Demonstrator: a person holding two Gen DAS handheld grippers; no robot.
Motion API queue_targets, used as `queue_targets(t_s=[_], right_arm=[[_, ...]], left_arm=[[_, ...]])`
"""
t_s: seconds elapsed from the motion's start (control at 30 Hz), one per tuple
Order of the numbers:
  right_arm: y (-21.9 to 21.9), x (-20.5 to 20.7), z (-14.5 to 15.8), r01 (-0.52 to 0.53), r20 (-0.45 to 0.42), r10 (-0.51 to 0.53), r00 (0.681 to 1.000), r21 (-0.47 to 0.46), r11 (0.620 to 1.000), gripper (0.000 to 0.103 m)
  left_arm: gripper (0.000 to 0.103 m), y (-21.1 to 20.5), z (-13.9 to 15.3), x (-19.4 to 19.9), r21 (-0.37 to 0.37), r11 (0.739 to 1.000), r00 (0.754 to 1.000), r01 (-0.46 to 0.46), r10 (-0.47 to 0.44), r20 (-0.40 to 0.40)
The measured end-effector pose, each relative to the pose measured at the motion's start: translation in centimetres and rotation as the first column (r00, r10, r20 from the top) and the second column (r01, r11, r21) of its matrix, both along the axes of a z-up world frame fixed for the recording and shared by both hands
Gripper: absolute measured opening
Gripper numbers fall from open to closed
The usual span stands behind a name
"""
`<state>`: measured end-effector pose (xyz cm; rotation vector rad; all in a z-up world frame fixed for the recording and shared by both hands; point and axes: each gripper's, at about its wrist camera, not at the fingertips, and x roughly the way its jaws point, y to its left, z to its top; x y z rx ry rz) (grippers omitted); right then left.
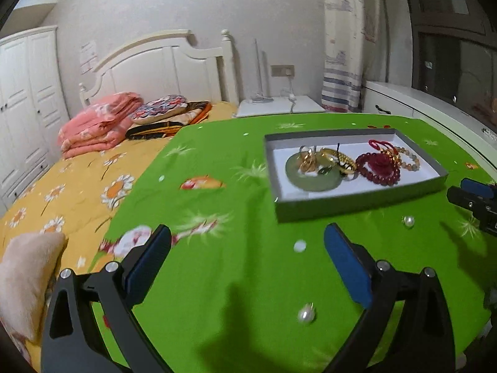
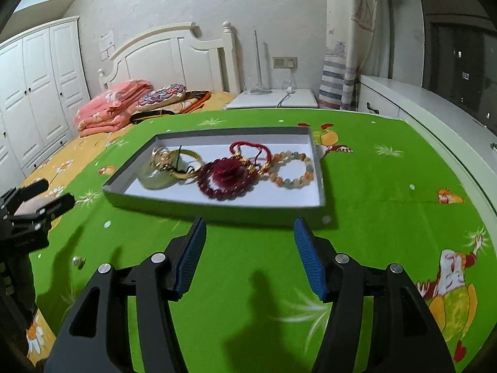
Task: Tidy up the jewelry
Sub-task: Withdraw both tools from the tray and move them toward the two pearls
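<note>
Everything sits around the shallow grey tray [image 2: 214,209] on the green cloth [image 2: 388,217]. Left of the tray, the left gripper [image 1: 247,255] hangs over the cloth, its jaws spread wide and holding nothing; one pearl earring [image 1: 307,314] lies on the cloth between its fingers, another pearl [image 1: 408,221] just off the tray's near wall. Inside the tray, from the left: a green jade disc [image 1: 313,175] with gold rings [image 1: 307,158] piled on it, a gold bangle [image 2: 186,163], a dark red bead bracelet [image 2: 228,178], then a pale multicoloured bead bracelet [image 2: 292,169]. The right gripper [image 2: 250,255] hovers before the tray's near wall, wide open too, empty.
</note>
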<state>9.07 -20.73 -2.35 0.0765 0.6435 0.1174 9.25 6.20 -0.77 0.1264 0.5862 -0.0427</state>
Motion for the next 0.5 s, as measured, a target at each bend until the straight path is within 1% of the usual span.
queue_targets(t_s=[0.07,0.13,0.23,0.27,0.3,0.4,0.47,0.5], right_arm=[[0.4,-0.4,-0.3,0.001,0.0,-0.001,1.0,-0.002,1.0,0.057],[1.0,-0.8,-0.7,-0.003,0.0,0.003,1.0,-0.004,1.0,0.057],[2.2,-1.4,-0.6,-0.008,0.014,0.009,1.0,-0.056,0.998,0.057],[2.4,-1.5,-0.4,-0.021,0.011,0.021,1.0,-0.044,0.999,0.057],[2.7,-1.6,-0.4,-0.035,0.006,0.035,0.999,-0.028,0.999,0.057],[4.0,-1.9,-0.8,-0.046,-0.009,0.045,0.999,-0.05,0.998,0.057],[4.5,-2.4,-0.7,-0.041,0.008,0.042,0.999,-0.071,0.997,0.057],[4.5,-2.6,-0.6,-0.046,0.012,0.047,0.999,-0.056,0.997,0.057]], left_arm=[[0.096,0.1,-0.6,-1.0,-0.013,1.0,1.0,0.003,-0.003,0.002],[0.096,0.0,-1.0,-2.2,-0.005,1.0,1.0,0.003,-0.002,0.017],[0.096,-0.3,-1.5,-3.9,0.01,1.0,0.999,0.015,-0.015,0.045],[0.096,-0.4,-1.7,-4.2,0.016,1.0,0.999,0.013,-0.014,0.053],[0.096,-0.5,-1.8,-4.5,0.015,1.0,0.998,0.018,-0.019,0.052],[0.096,-0.5,-2.2,-4.4,-0.002,1.0,0.999,0.031,-0.03,0.024],[0.095,-0.5,-2.7,-4.3,-0.019,0.999,0.999,0.044,-0.044,-0.002],[0.095,-0.5,-2.9,-4.3,-0.027,0.999,0.999,0.046,-0.046,-0.01]])
